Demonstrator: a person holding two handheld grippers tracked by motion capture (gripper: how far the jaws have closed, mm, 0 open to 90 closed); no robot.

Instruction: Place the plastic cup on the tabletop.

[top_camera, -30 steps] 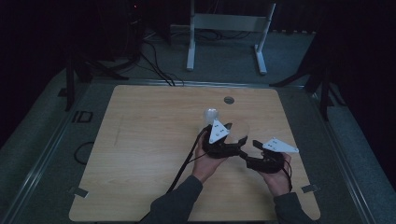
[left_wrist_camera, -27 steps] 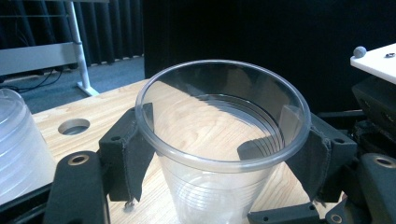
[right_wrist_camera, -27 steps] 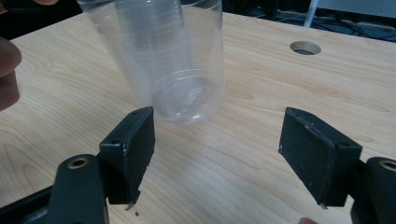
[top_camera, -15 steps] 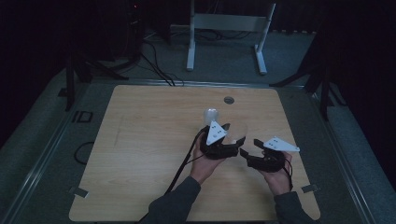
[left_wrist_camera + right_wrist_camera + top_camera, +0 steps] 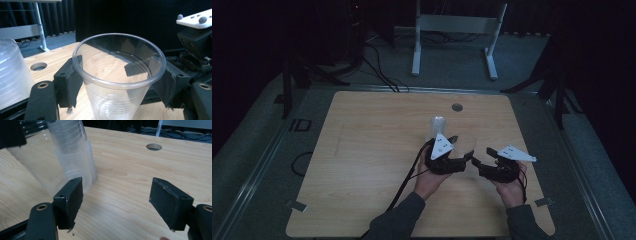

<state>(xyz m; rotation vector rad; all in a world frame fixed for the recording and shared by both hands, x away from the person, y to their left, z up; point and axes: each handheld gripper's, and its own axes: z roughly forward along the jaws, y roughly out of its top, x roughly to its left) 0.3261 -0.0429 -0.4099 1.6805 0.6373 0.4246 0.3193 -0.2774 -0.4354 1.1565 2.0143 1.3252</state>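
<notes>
Tongs of the left hand (image 5: 120,85) have just been closing and are clamped on a clear, ribbed plastic cup (image 5: 118,75), lifted slightly since earlier, at the stack (image 5: 439,125)'s five o'clock. Right tongs (image 5: 125,202) are held wide over the wooden table (image 5: 362,150).

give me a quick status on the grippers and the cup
Left hand-held gripper shut on clear plastic cup, upright. Right hand-held gripper open, nothing between its jaws. Stack of cups stands close beside; table otherwise bare near the work.
</notes>
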